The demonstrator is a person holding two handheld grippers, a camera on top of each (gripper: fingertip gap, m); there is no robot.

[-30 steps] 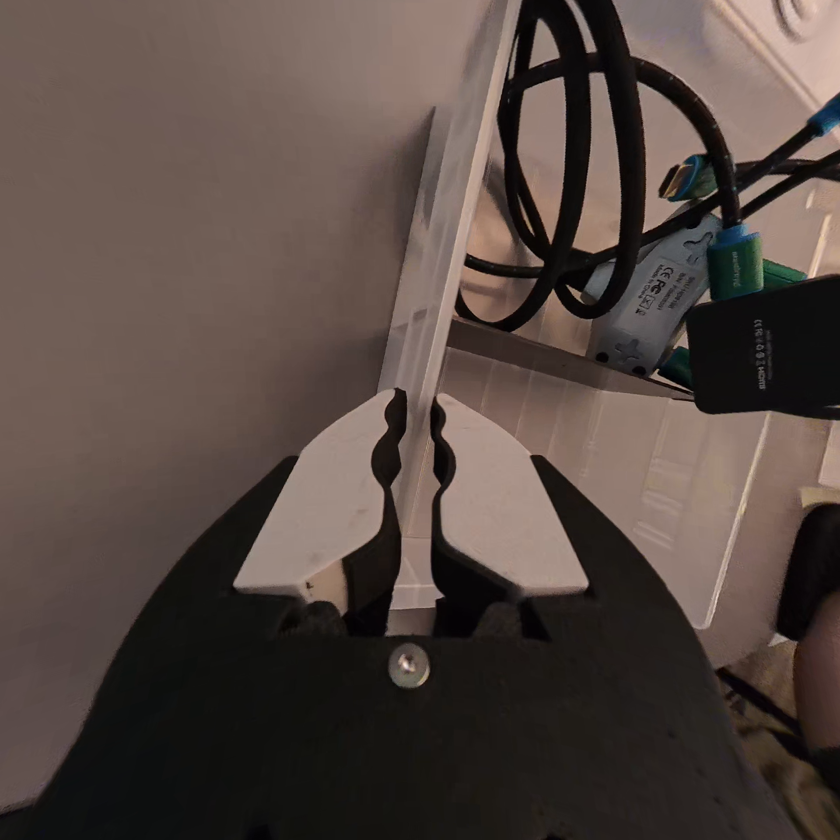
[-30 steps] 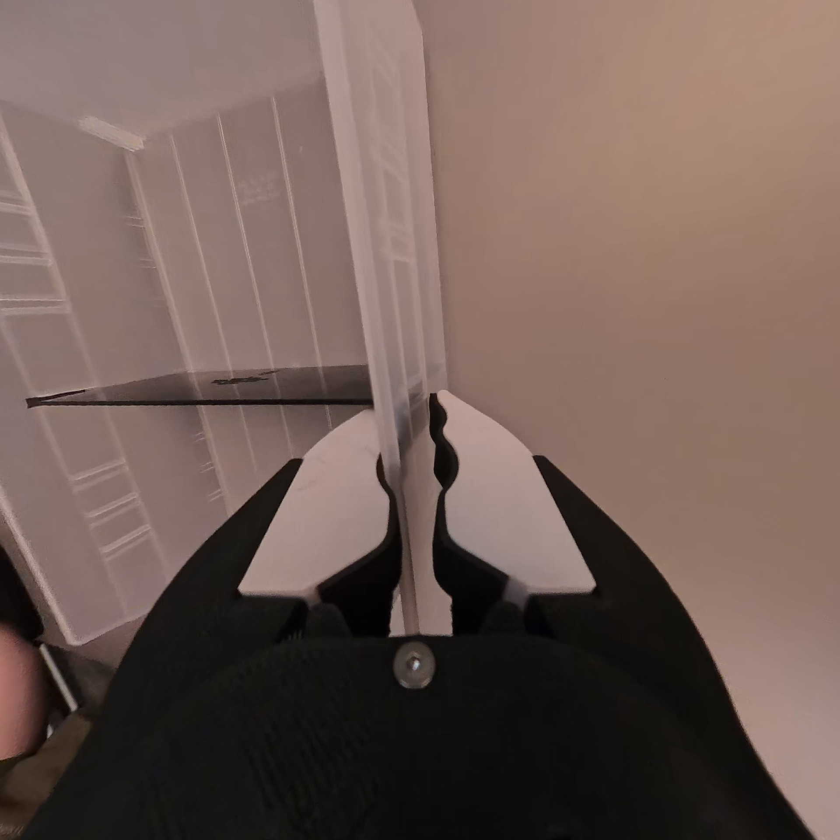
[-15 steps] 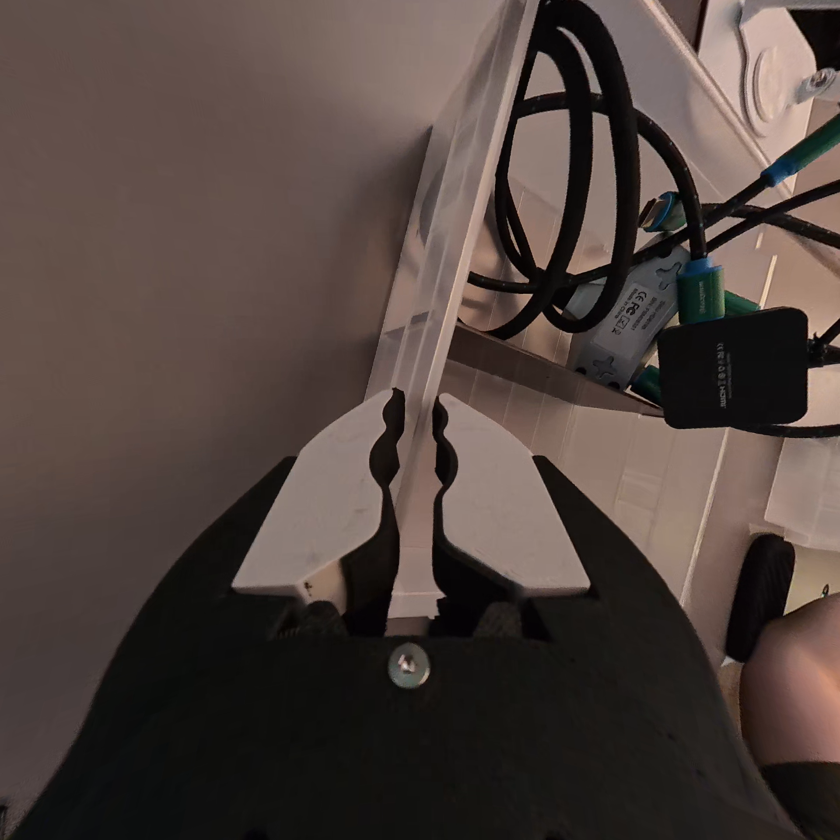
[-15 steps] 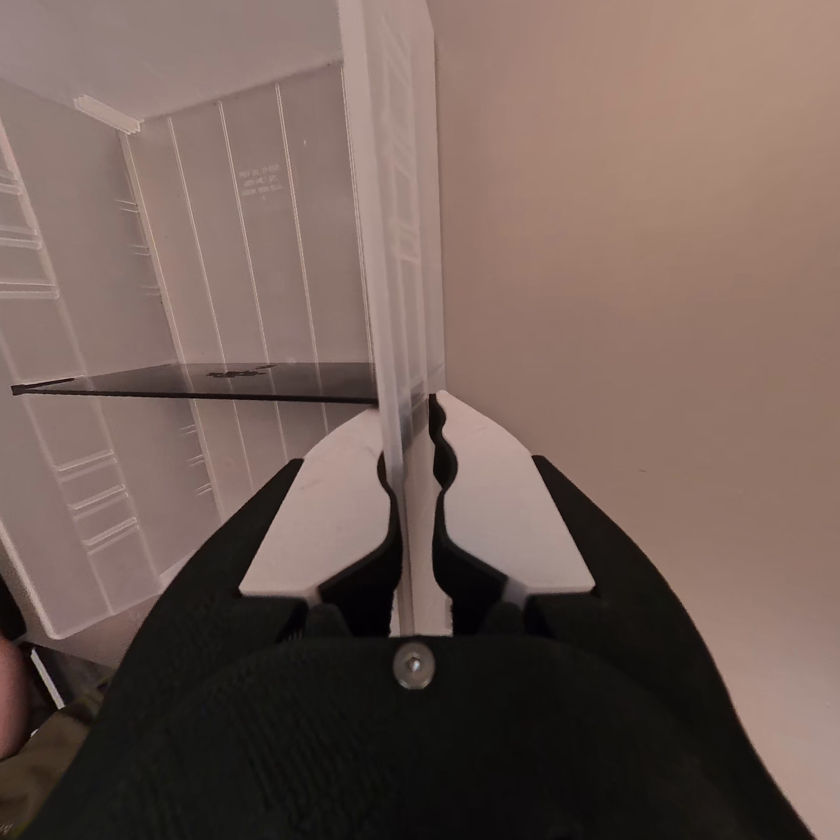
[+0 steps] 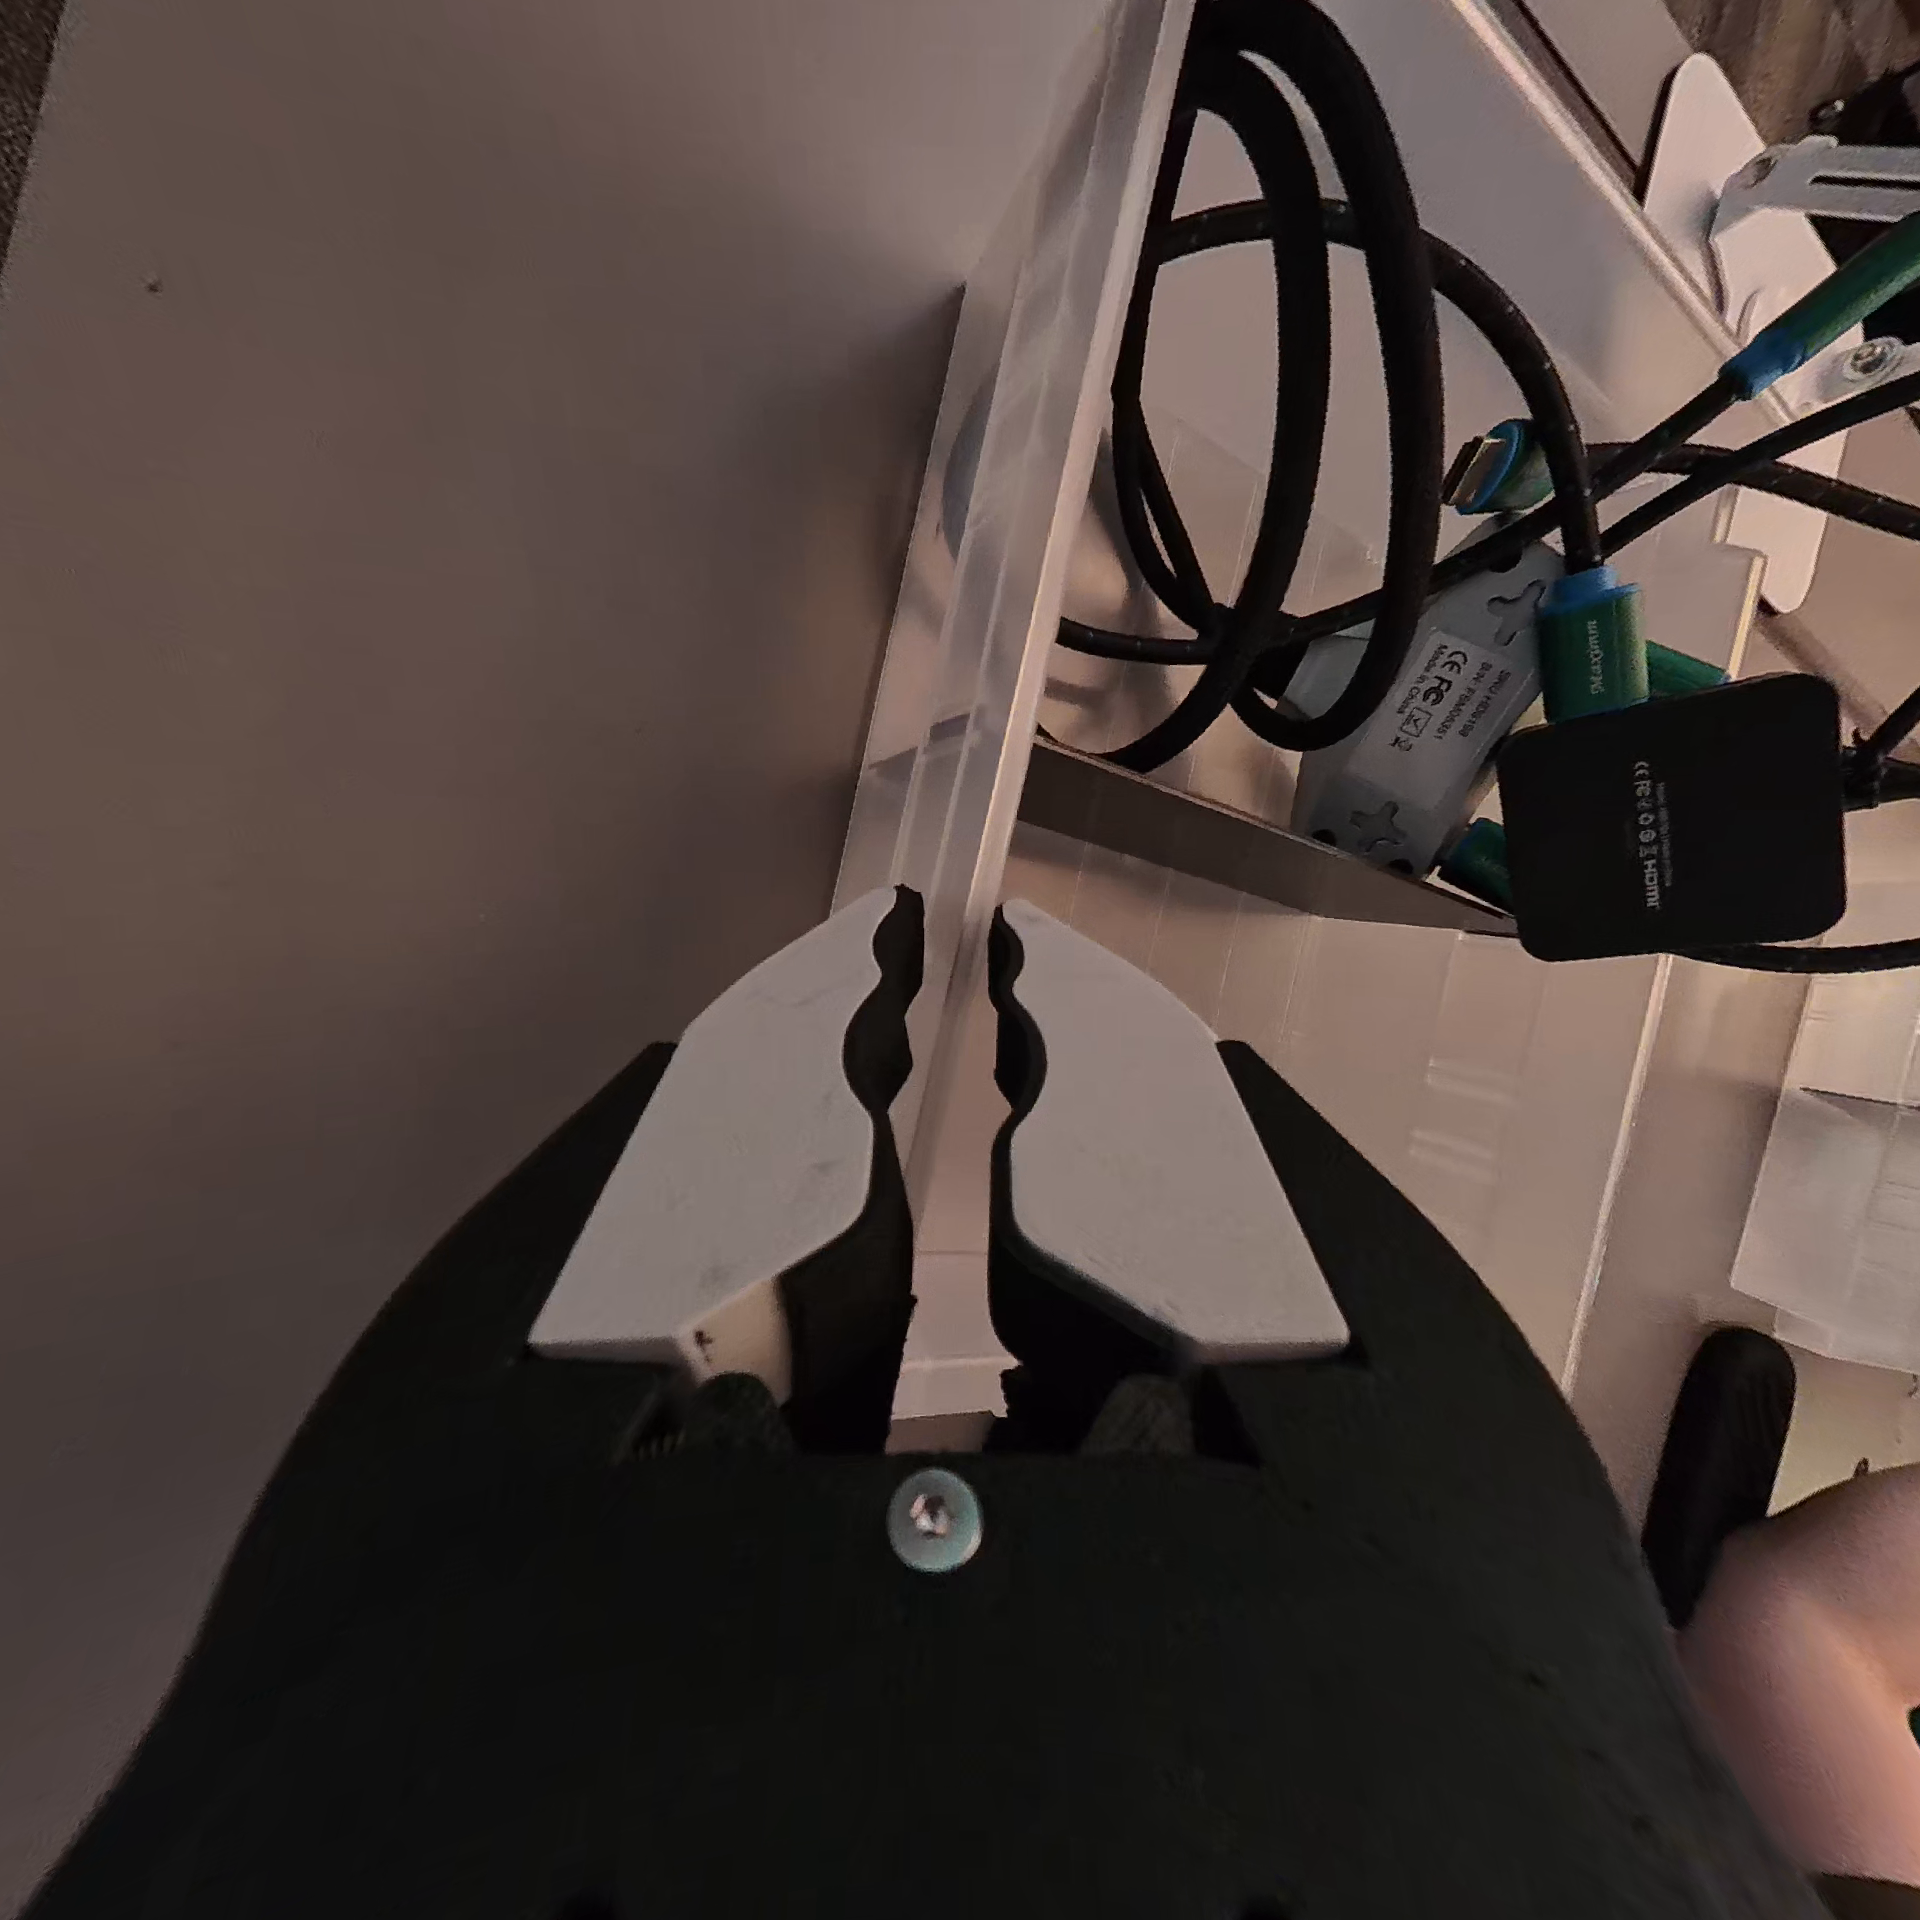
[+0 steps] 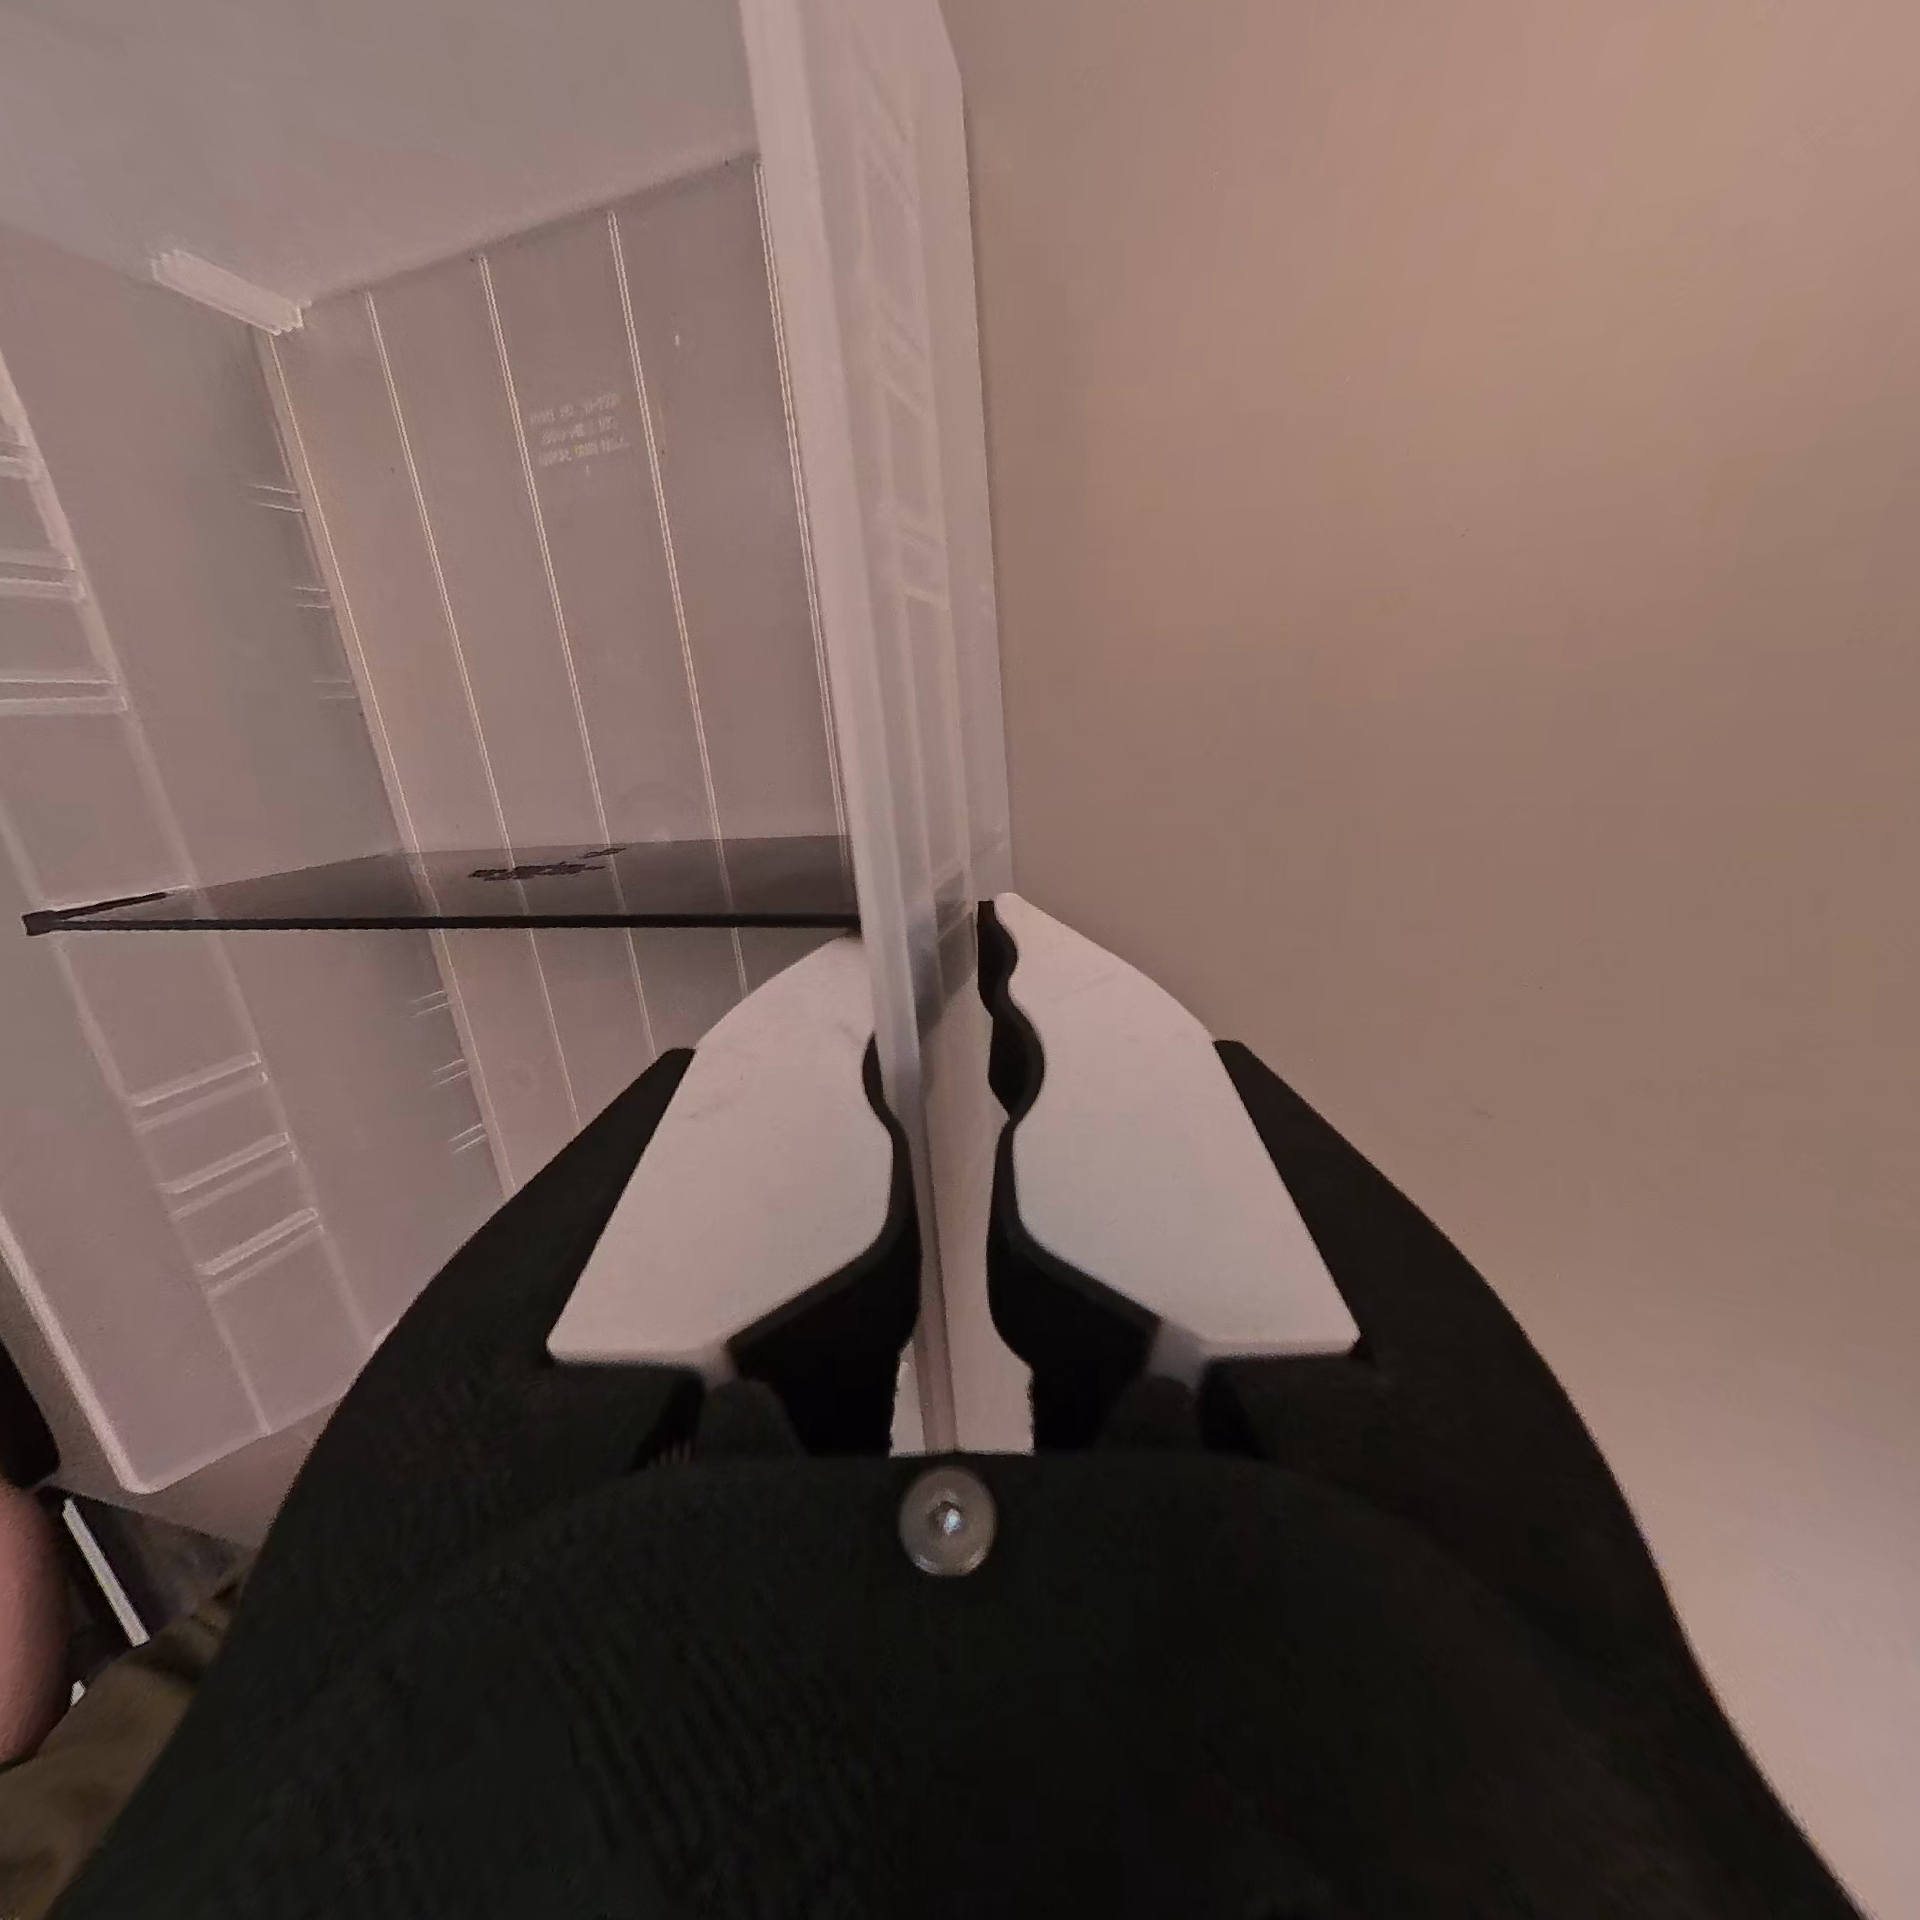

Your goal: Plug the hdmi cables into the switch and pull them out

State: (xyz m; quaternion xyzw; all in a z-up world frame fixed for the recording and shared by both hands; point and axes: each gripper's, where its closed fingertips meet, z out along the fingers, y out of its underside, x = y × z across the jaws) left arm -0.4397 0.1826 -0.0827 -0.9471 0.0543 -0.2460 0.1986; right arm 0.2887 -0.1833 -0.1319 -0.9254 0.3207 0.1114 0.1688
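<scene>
Your left gripper point(image 5: 956, 920) clamps one wall of the clear plastic bin point(image 5: 1023, 520) and your right gripper point(image 6: 925, 920) pinches the opposite wall point(image 6: 883, 520). Inside the tilted bin the coiled black HDMI cables point(image 5: 1382, 416) tangle around a grey switch point(image 5: 1423, 717) and a black switch point(image 5: 1673, 810) — a green-and-blue plug point(image 5: 1590, 649) touches the black one.

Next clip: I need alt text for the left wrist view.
The left gripper is shut on the rim of a clear plastic bin. Inside the bin lie coiled black HDMI cables with green-and-blue plugs, a grey switch box and a flat black box.
</scene>
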